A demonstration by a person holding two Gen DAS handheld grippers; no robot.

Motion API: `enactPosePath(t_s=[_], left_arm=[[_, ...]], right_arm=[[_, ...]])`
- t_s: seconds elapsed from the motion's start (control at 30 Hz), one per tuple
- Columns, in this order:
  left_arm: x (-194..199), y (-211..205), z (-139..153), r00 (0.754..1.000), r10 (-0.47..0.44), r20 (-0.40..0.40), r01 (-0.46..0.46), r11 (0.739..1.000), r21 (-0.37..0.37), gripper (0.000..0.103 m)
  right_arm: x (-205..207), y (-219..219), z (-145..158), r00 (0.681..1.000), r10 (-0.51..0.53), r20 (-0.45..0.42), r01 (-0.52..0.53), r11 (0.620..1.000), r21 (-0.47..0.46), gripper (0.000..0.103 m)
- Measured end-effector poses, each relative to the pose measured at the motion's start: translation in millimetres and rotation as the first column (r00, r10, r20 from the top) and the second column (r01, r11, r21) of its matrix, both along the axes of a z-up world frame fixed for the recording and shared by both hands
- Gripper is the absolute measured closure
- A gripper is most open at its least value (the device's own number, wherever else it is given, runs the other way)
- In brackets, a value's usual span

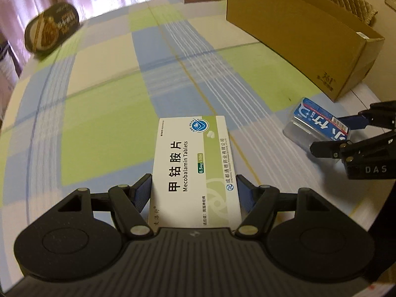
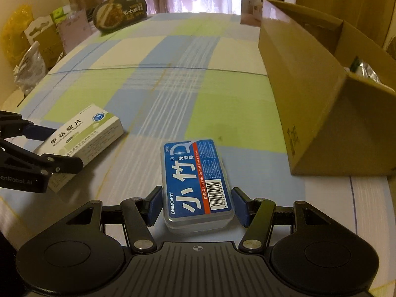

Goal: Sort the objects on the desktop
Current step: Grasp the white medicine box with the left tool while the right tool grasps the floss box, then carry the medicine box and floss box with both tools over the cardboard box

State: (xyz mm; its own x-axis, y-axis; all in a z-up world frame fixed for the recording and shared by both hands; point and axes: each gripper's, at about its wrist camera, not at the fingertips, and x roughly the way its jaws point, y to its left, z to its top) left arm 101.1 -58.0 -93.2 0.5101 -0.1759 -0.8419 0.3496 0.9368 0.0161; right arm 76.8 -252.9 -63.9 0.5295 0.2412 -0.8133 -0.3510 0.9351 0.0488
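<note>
A white and green medicine box marked Mecobalamin Tablets lies lengthwise between the fingers of my left gripper, which is shut on its long sides. The right wrist view shows this medicine box at the left, low over the checked tablecloth, with the left gripper across it. A clear floss pick box with a blue label rests on the cloth, and my right gripper is shut on its near end. Seen from the left wrist, the floss box and right gripper are at the right edge.
An open brown cardboard box stands on the right side of the table; the same cardboard box is at the far right in the left wrist view. A black oval food container leans at the far left edge. Bags and packages sit beyond the table's left side.
</note>
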Motion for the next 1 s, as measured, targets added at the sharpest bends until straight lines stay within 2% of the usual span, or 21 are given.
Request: enactPosePath(t_s=[0.27, 0.33, 0.4, 0.43, 0.57, 0.67, 0.7, 0.77, 1.0], left_arm=[[-6.2, -8.3, -9.0, 1.0, 0.011, -0.022, -0.01, 1.0, 0.014, 0.036], [-5.6, -8.6, -9.3, 1.0, 0.018, -0.021, -0.018, 1.0, 0.011, 0.035], [-4.2, -9.7, -9.8, 1.0, 0.02, -0.02, -0.019, 1.0, 0.012, 0.033], [-2.7, -10.2, -9.9, 1.0, 0.019, -0.017, -0.019, 1.0, 0.013, 0.031], [2.9, -11.6, -11.1, 1.0, 0.012, -0.009, -0.012, 1.0, 0.011, 0.031], [7.5, -12.6, -12.7, 1.0, 0.006, -0.008, -0.006, 1.0, 0.013, 0.035], [8.2, -12.8, -13.2, 1.0, 0.006, -0.008, -0.006, 1.0, 0.016, 0.035], [8.4, -13.1, -13.0, 1.0, 0.005, -0.009, -0.004, 1.0, 0.016, 0.036], [4.2, -18.1, 2.3, 1.0, -0.01, 0.02, 0.01, 1.0, 0.008, 0.036]], right_arm=[[-1.9, -3.4, -5.7, 0.999, 0.029, -0.025, -0.029, 1.0, 0.006, 0.045], [-0.8, -3.3, -6.8, 0.999, 0.034, -0.022, -0.033, 0.999, 0.009, 0.038], [0.5, -4.0, -8.2, 0.999, 0.034, -0.022, -0.033, 0.999, 0.013, 0.024], [0.9, -3.9, -8.7, 0.999, 0.035, -0.017, -0.035, 0.999, 0.016, 0.024], [5.2, -2.7, -9.2, 0.999, 0.041, 0.007, -0.041, 0.999, 0.004, 0.024], [9.5, -1.6, -11.9, 0.999, 0.047, 0.01, -0.047, 0.999, -0.01, 0.026], [9.9, -1.4, -12.5, 0.999, 0.053, 0.011, -0.053, 0.999, -0.013, 0.037], [9.1, -0.1, -12.3, 0.998, 0.063, 0.023, -0.062, 0.998, -0.024, 0.049], [2.9, -1.6, 1.8, 0.997, 0.052, 0.061, -0.051, 0.999, -0.018, 0.05]])
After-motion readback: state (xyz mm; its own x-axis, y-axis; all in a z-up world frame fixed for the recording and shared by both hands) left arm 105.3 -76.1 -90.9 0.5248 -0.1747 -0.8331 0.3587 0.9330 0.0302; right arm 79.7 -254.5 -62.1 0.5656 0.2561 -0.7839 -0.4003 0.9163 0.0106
